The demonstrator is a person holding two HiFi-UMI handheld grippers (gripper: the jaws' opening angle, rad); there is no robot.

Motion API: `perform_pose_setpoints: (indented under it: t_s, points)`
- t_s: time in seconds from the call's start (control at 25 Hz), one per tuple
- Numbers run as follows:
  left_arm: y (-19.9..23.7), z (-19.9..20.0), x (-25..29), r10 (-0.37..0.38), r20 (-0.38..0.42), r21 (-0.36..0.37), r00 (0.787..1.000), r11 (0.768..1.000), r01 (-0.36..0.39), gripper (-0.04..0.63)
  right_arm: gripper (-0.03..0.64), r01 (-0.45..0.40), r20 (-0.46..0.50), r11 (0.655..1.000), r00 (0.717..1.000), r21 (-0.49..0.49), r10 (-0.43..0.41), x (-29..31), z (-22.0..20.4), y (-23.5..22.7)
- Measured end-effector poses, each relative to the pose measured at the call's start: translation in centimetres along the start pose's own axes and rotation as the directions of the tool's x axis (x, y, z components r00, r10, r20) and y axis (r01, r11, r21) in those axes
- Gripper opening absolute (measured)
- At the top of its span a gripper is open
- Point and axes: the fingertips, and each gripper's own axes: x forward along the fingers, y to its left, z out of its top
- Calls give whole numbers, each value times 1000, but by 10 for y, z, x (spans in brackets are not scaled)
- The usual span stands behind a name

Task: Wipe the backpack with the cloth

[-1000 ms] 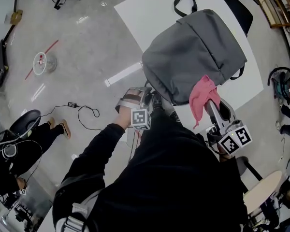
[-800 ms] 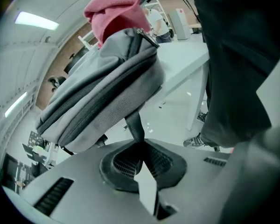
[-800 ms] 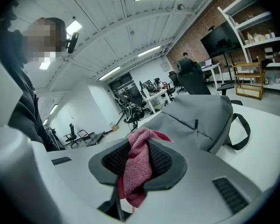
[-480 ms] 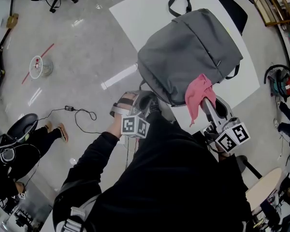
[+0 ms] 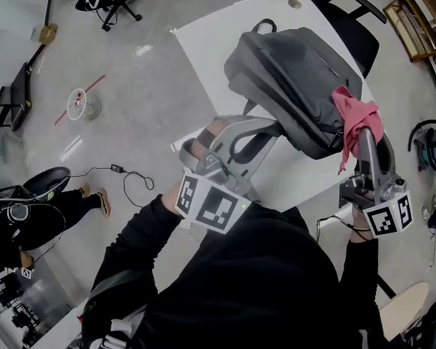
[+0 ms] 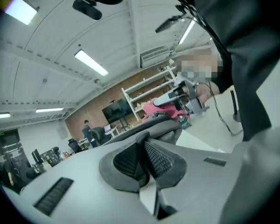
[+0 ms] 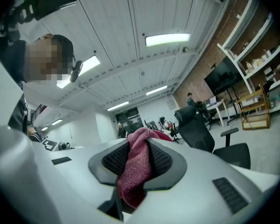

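So the white table (image 5: 211, 57) sits at 11 o'clock in the head view. The grey backpack (image 5: 298, 78) is tipped up over it, long axis running roughly 11 to 5, carry loop at the 11 end. The left gripper (image 5: 270, 128) comes in at the pack's 7 o'clock edge, jaws pinched tight on a thin dark bit of it, strap or seam, I can't tell which. The right gripper (image 5: 365, 138) is at the pack's 4 o'clock corner, clamped on the pink cloth (image 5: 354, 111), which drapes right against that corner. My guess: the wipe has to travel toward 10 or 11, along the pack's length, and the right one's already there.
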Motion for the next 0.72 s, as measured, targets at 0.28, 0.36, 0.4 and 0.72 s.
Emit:
perform_pose_setpoints:
  t_s: [0.28, 0.36, 0.4, 0.72]
  points:
    - [19, 124, 99, 85, -11, -11, 996, 996, -85, 31, 100, -58, 273, 987, 957, -147, 97, -60, 136, -40]
    - [22, 140, 128, 87, -61, -9, 994, 996, -88, 31, 100, -34, 307, 982, 947, -187, 91, -74, 157, -46]
    - [24, 147, 142, 83, -84, -11, 993, 996, -84, 31, 100, -16, 320, 979, 944, -203, 82, -80, 164, -50]
    - [7, 167, 199, 40, -156, -21, 987, 999, -44, 32, 100, 110, 251, 920, 968, -376, -12, -75, 158, -78]
